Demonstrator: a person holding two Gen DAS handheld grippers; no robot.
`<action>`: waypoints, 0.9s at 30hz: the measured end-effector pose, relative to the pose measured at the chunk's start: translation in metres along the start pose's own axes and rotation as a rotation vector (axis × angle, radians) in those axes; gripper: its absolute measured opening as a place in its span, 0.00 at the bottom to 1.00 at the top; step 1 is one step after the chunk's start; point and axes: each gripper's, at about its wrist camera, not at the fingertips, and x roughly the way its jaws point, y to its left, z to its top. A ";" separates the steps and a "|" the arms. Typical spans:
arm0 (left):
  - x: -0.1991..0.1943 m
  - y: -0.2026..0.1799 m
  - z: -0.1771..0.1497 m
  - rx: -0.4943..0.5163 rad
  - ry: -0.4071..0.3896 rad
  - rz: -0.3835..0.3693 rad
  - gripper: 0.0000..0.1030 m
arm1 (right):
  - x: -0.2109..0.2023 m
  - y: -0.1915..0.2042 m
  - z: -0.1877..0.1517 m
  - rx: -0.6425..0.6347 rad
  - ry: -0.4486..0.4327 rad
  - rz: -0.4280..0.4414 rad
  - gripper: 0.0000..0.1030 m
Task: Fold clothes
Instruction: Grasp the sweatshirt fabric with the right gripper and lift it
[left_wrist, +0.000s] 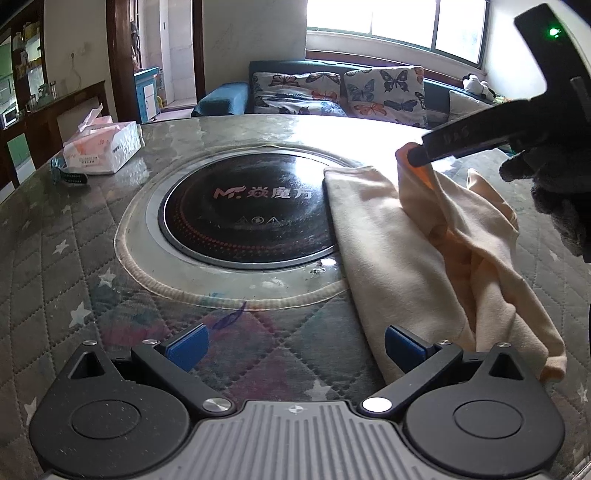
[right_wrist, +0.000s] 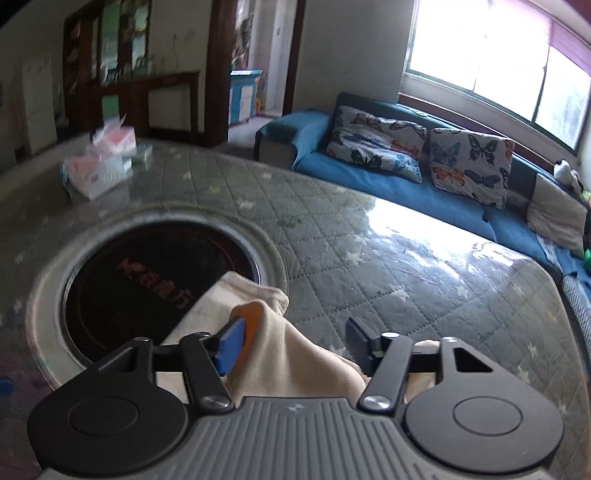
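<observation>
A cream garment (left_wrist: 417, 251) with an orange inner part lies partly folded on the right side of the table, its left edge over the black cooktop (left_wrist: 243, 218). My left gripper (left_wrist: 293, 349) is open and empty, low over the table next to the garment's near edge. My right gripper (right_wrist: 295, 343) is open, with the garment (right_wrist: 291, 354) draped between its fingers and bunched against the left blue pad (right_wrist: 231, 345). In the left wrist view the right gripper (left_wrist: 413, 157) comes in from the upper right, its tip at a raised fold of the garment.
A round black cooktop is set in the quilted, glass-covered table (left_wrist: 74, 258). A tissue pack (left_wrist: 103, 146) and a dark watch (left_wrist: 70, 177) lie at the far left. A blue sofa (right_wrist: 369, 177) with butterfly cushions stands behind the table under a window.
</observation>
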 end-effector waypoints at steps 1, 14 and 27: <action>0.000 0.001 0.000 -0.001 0.000 -0.001 1.00 | 0.004 0.002 -0.001 -0.018 0.011 -0.004 0.50; -0.004 -0.007 0.004 0.026 -0.016 -0.001 1.00 | -0.017 -0.017 -0.018 0.013 -0.039 -0.012 0.05; -0.003 -0.031 0.017 0.082 -0.045 -0.037 1.00 | -0.138 -0.093 -0.099 0.191 -0.146 -0.228 0.04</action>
